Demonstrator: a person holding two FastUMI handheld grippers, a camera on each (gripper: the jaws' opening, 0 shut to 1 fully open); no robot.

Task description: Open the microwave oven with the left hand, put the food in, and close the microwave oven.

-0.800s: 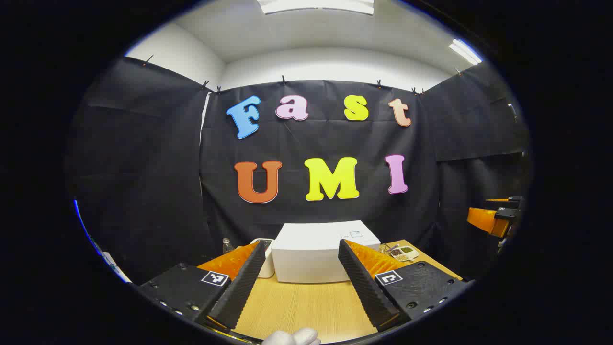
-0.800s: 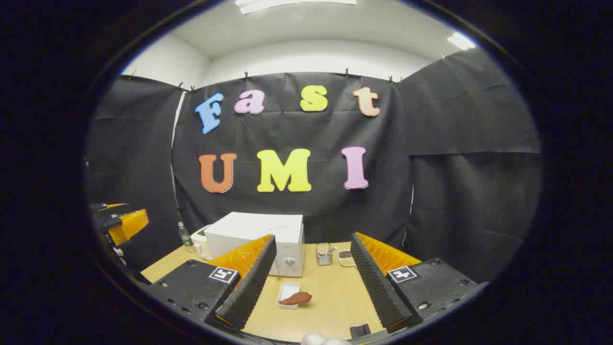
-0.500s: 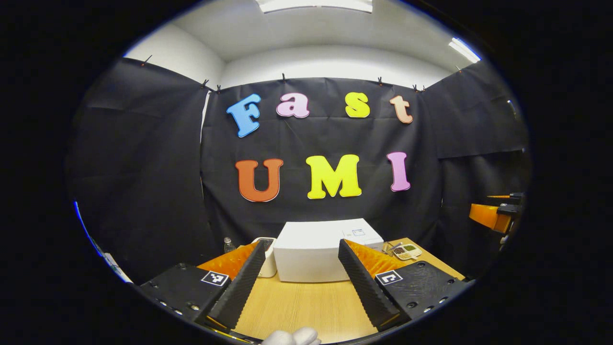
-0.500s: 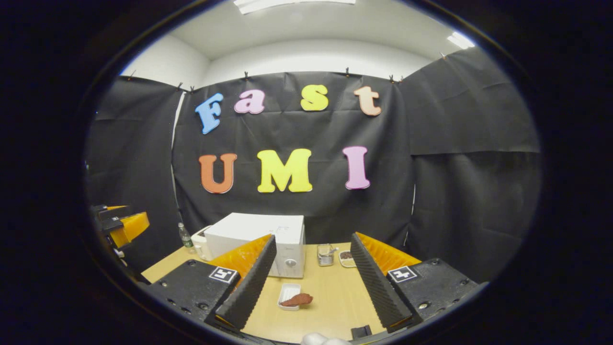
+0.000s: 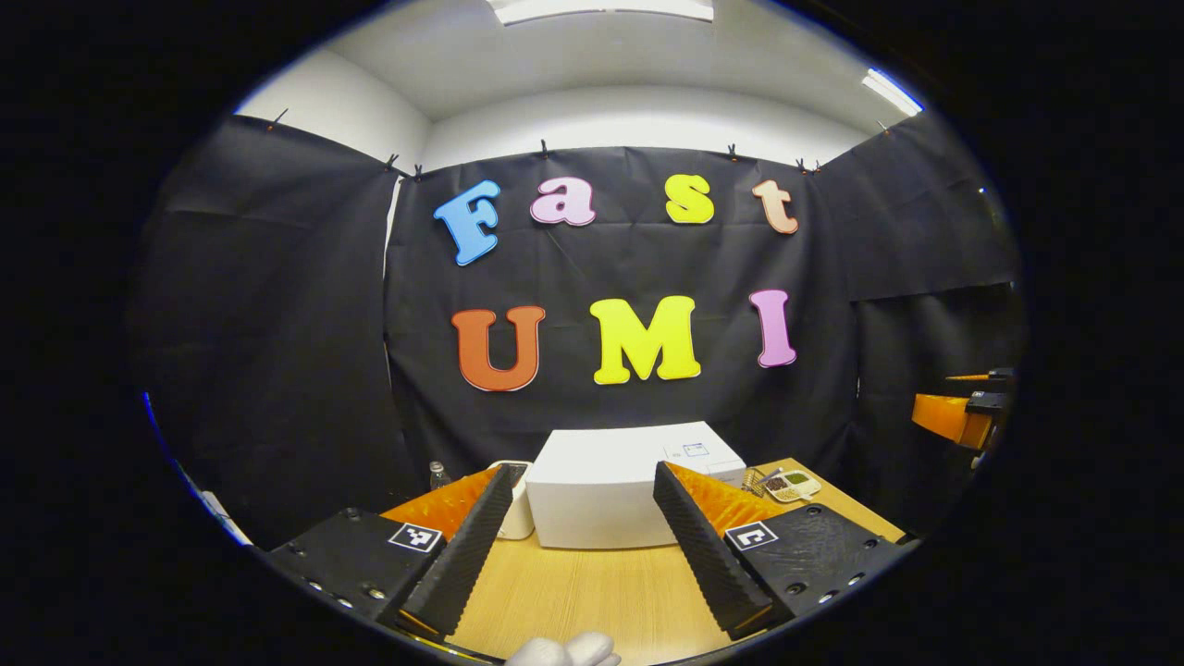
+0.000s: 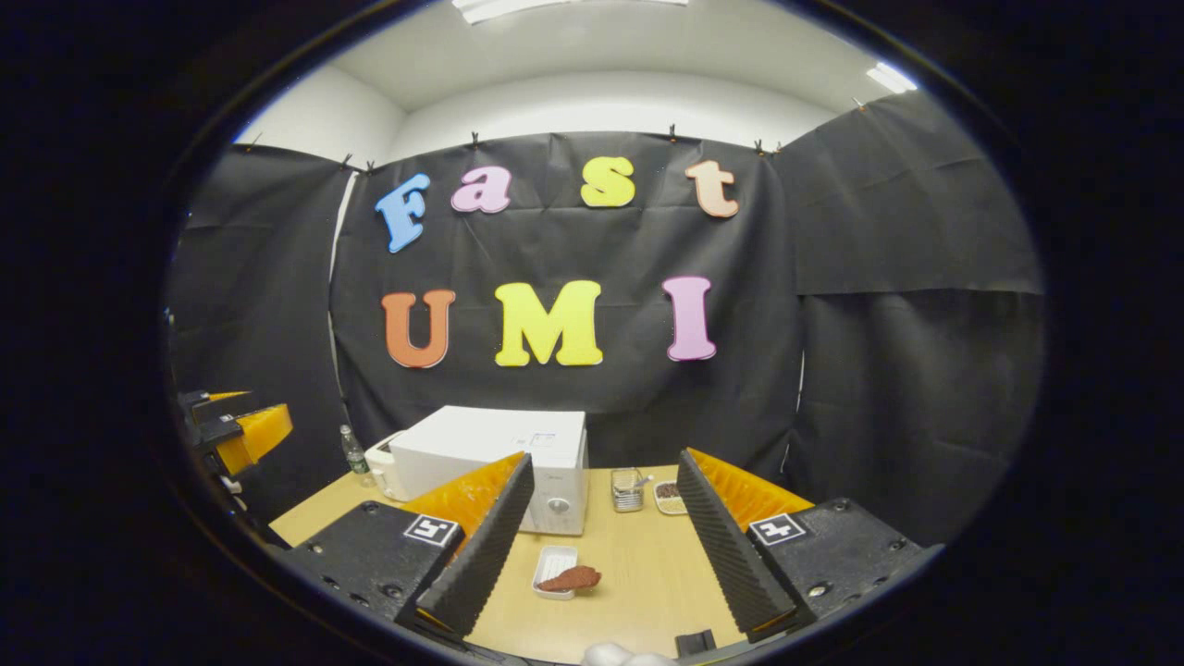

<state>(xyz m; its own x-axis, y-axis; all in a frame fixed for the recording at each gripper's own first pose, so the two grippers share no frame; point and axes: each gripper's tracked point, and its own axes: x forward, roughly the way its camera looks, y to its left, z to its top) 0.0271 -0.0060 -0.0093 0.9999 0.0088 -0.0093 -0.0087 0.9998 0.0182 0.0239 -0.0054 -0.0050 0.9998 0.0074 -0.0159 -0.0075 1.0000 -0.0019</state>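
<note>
1. On the wooden surface (image 6: 638, 573), against the black cloth wall, stands the white microwave oven (image 6: 499, 453); its door is closed, and a round knob shows on the front panel at its right end in the right gripper view.
2. In the left gripper view the microwave oven (image 5: 601, 481) sits straight ahead, framed between the two fingers of the left claw (image 5: 581, 546).
3. The left claw is spread wide, with nothing between its fingers; it hangs above the bare wood, well short of the oven.
4. The right claw (image 6: 601, 546) is likewise spread wide and empty, held above the surface.
5. Between the right claw's fingers, on the wood in front of the oven's right end, lies a small white tray (image 6: 555, 571) with the food (image 6: 572, 579), a reddish-brown piece, resting on it and overhanging its right edge.
6. The food is outside the oven, near its front but apart from it.
7. Beyond the tray, to the right of the oven, stand a small wire basket (image 6: 627, 490) and a small dish (image 6: 668, 496) with something dark in it.
8. To the left of the oven are a white appliance (image 6: 381, 467), touching or just beside it, and a small clear bottle (image 6: 351, 453).
9. The left claw also appears at the left edge of the right gripper view, and the right claw at the right edge of the left gripper view (image 5: 957, 416).
</note>
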